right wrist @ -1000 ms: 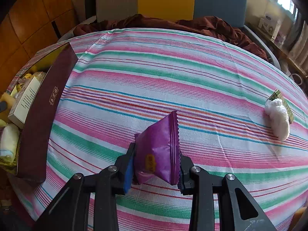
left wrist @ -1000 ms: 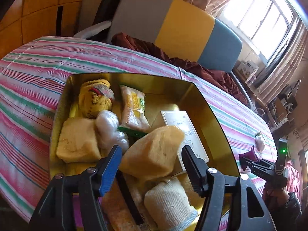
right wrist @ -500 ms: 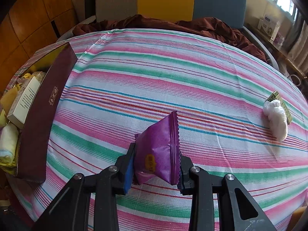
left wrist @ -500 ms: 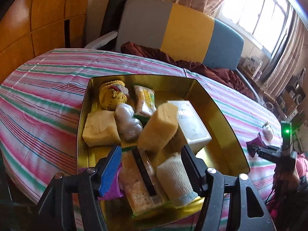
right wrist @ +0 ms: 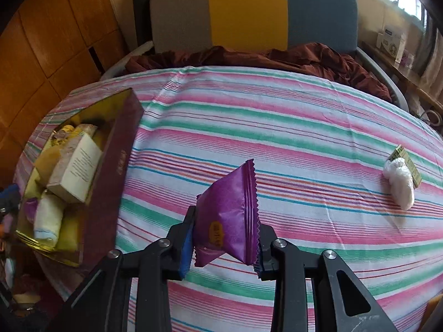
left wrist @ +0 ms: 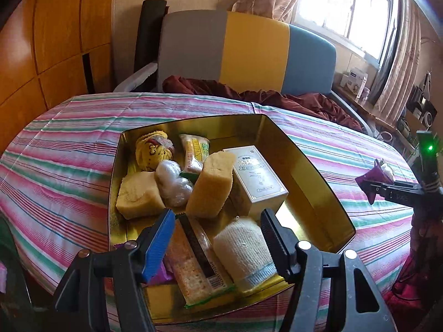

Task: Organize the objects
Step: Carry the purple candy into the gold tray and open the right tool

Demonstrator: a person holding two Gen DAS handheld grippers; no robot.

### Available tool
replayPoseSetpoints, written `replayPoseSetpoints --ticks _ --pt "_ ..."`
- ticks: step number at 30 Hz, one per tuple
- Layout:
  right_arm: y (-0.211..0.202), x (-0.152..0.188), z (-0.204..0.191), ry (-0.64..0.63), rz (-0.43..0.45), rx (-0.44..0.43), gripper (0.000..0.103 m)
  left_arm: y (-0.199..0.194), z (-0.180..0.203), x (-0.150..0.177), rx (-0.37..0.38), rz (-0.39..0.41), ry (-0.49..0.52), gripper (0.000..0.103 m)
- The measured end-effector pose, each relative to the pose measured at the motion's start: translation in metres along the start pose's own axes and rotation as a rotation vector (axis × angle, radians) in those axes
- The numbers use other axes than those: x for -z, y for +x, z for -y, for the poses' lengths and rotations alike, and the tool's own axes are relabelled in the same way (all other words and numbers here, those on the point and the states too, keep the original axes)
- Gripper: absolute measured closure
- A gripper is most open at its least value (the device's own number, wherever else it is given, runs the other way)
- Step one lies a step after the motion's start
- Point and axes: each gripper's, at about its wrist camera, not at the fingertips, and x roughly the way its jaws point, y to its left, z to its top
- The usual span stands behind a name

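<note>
A gold tin box (left wrist: 313, 171) on the striped tablecloth holds several items: a yellow sponge block (left wrist: 211, 188), a white carton (left wrist: 257, 177), a rolled white cloth (left wrist: 243, 251), a cracker packet (left wrist: 199, 262) and wrapped snacks. My left gripper (left wrist: 217, 235) is open and empty above the box's near end. My right gripper (right wrist: 224, 238) is shut on a purple snack packet (right wrist: 229, 215), held above the cloth to the right of the box (right wrist: 110, 177). The right gripper also shows in the left wrist view (left wrist: 387, 188).
A white wrapped bundle (right wrist: 400, 182) with a green-gold packet lies on the cloth at the far right. A grey, yellow and blue chair (right wrist: 249, 11) with a maroon cloth (right wrist: 277, 58) stands behind the table. Wooden panels are at the left.
My left gripper let go of the yellow sponge block, which now leans in the box, and has drawn back and up. The right gripper has lifted and drawn back a little, still holding the purple packet.
</note>
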Motion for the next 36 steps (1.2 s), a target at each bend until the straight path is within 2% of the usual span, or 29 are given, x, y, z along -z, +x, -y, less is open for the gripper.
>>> replayPoseSetpoints --ticks 7,14,19,24,25,27,32,36 --pt "-0.026 -0.007 -0.086 -0.149 0.055 -0.173 0.069 -0.005 -0.001 0.001 -0.001 0.013 0.004 0.039" --pt "-0.009 0.006 -0.147 -0.272 -0.017 -0.253 0.068 -0.006 -0.008 0.005 0.001 0.008 -0.011 0.039" --pt "0.014 0.017 -0.164 -0.316 -0.099 -0.241 0.068 -0.006 -0.017 0.008 -0.002 0.007 -0.029 0.039" --pt "0.029 0.023 -0.168 -0.324 -0.146 -0.216 0.065 -0.005 -0.022 0.009 0.002 0.006 -0.042 0.039" --pt "0.030 0.024 -0.168 -0.324 -0.152 -0.212 0.060 -0.005 -0.022 0.009 0.002 0.006 -0.044 0.039" --pt "0.031 0.025 -0.168 -0.323 -0.153 -0.205 0.057 -0.006 -0.023 0.009 0.004 0.008 -0.046 0.039" --pt "0.028 0.023 -0.166 -0.309 -0.141 -0.212 0.057 -0.006 -0.023 0.009 0.005 0.009 -0.046 0.039" --pt "0.019 0.016 -0.157 -0.267 -0.109 -0.232 0.046 -0.007 -0.021 0.007 0.005 0.012 -0.037 0.039"
